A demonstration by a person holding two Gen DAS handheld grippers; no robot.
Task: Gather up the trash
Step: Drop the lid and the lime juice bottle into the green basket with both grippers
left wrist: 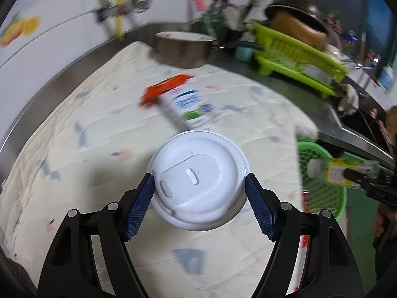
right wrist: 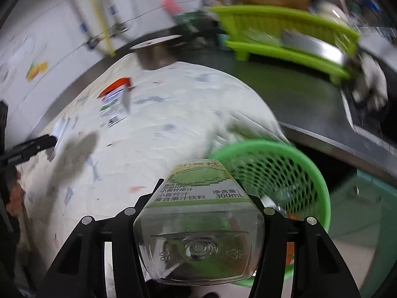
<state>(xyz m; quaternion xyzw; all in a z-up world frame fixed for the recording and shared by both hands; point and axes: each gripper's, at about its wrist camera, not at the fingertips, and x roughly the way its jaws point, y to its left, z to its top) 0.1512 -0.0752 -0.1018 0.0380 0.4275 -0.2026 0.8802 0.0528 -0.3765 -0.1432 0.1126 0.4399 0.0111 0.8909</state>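
Note:
My left gripper (left wrist: 199, 182) is shut on a paper cup with a white lid (left wrist: 198, 181), its blue pads (left wrist: 140, 204) pressing both sides of the lid's rim, held above the cloth. My right gripper (right wrist: 199, 191) is shut on a clear plastic bottle with a green label (right wrist: 198, 223), whose base faces the camera. In the left wrist view that bottle (left wrist: 340, 172) hangs over a green mesh basket (left wrist: 320, 193). The basket (right wrist: 280, 181) sits at the cloth's right edge. A milk carton (left wrist: 188, 106) and an orange wrapper (left wrist: 163, 88) lie on the cloth farther back.
A patterned cream cloth (left wrist: 86, 149) covers a steel counter. At the back stand a steel pot (left wrist: 183, 49) and a lime dish rack (left wrist: 295, 59) with bowls. A sink (right wrist: 367, 114) lies to the right. The person's hand (right wrist: 15, 198) shows at the left edge.

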